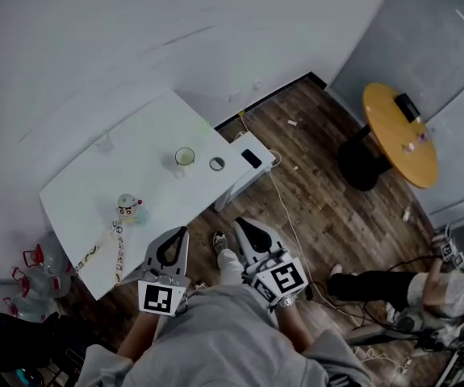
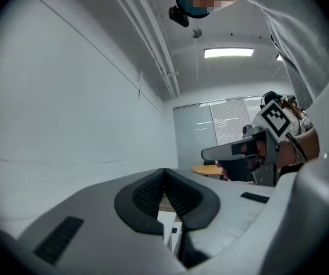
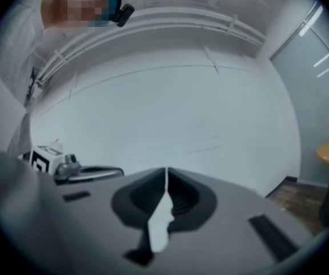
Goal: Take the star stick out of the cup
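Well, cup [image 1: 178,166]: a small clear round tumbler standing upright on the far right part of the table, well apart from both grippers.
Star stick [image 1: 185,156]: probably the pale green bit inside the cup's rim; it is too small to be sure.
Table [image 1: 143,127]: a white, smooth rectangular top set against the white wall.
Ring [image 1: 217,164]: a small grey hoop lying flat just right of the cup.
Black slab [image 1: 251,159]: flat and rectangular, at the table's right end.
Toy figure [image 1: 131,209]: rounded and pastel-coloured, standing near the table's near edge.
Patterned strips [image 1: 119,252]: thin and bead-like, lying at the near left corner.
Left gripper [image 1: 185,230]: grey shell with black ribbed pads, tips together with nothing between them, held off the table's near edge.
Right gripper [image 1: 240,222]: of the same build, jaws closed and empty, just right of the left one.
Round table [image 1: 393,127]: an orange disc on a dark base, far right on the wood-plank floor [image 1: 312,200].
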Demonstrator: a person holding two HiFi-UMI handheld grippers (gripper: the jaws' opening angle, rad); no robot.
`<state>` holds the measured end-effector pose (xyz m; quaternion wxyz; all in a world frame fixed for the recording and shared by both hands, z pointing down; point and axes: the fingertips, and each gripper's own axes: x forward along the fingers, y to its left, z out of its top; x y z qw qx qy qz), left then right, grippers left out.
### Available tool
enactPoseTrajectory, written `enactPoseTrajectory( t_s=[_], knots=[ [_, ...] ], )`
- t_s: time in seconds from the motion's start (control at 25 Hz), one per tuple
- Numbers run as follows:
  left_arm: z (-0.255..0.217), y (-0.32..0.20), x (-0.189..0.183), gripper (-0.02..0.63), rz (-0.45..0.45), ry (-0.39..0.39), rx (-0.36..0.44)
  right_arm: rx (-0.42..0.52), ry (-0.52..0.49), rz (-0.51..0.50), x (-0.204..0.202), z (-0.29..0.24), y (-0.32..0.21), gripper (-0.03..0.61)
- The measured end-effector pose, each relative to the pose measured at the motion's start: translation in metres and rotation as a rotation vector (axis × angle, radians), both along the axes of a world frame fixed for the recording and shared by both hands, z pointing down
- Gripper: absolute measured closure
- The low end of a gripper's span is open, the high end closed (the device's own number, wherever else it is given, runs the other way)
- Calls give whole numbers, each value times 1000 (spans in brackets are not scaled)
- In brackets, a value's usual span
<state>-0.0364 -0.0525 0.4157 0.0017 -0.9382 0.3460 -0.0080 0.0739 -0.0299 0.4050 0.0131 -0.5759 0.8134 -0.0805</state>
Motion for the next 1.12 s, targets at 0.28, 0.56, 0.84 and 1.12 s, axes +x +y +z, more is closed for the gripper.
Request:
enactPoseTrajectory(
  t_s=[0.28,0.56,0.84,1.12],
  knots=[
    [6,-43,16,578,-55,-28,-7,-6,-7,-45,23,4,-55,541],
    [1,-81,34,578,-123,-38,-13,-30,-21,-88,50,9,-102,541],
    [2,-114,47,579,-191,-49,-25,-53,-28,-146,65,13,-145,541],
    [1,-146,60,579,-268,-45,-20,-90,-31,-200,80,27,-188,541]
  ],
)
